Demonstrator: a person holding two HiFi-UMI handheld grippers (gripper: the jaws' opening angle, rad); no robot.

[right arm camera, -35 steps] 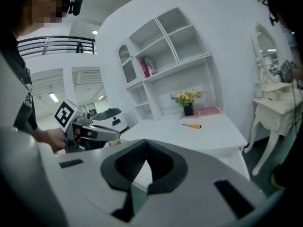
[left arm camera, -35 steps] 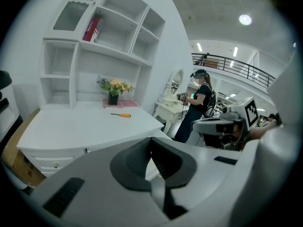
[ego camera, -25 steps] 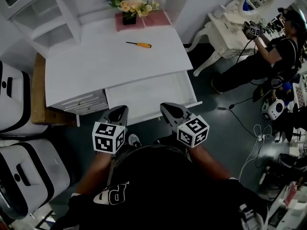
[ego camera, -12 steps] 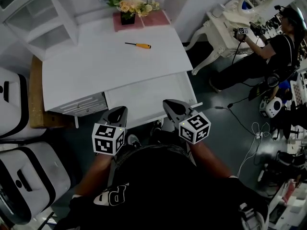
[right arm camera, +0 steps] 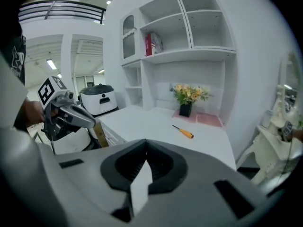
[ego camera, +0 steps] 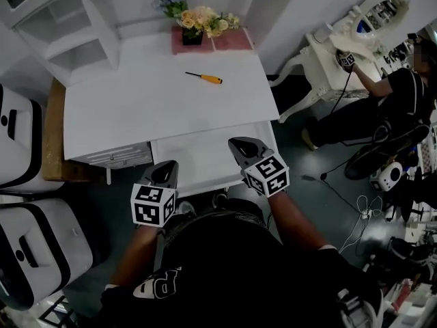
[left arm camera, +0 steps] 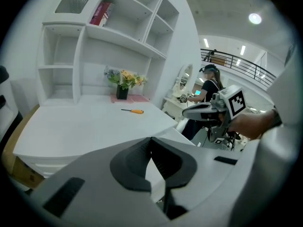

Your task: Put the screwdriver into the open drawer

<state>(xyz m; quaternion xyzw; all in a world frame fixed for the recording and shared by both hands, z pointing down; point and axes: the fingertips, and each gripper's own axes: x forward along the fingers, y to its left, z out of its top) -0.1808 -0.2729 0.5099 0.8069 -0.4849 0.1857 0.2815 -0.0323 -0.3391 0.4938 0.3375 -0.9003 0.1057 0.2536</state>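
So far nothing is done: the slim orange-handled screwdriver [ego camera: 205, 78] lies untouched near the far edge of the white bench [ego camera: 136, 108], the open white drawer [ego camera: 198, 157] at its near edge holds nothing, and left claw [ego camera: 167, 165] and right claw [ego camera: 236, 143] hover there clenched, empty

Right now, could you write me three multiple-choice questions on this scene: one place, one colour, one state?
1. Where does the screwdriver lie? A on top of the desk; B on the floor; C under the desk.
2. What colour is its handle? A blue; B orange; C green.
3. How is the drawer? A shut; B pulled open; C removed.
Answers: 1 A, it lies on the white desk; 2 B, the handle is orange; 3 B, its inside shows at the desk's front.
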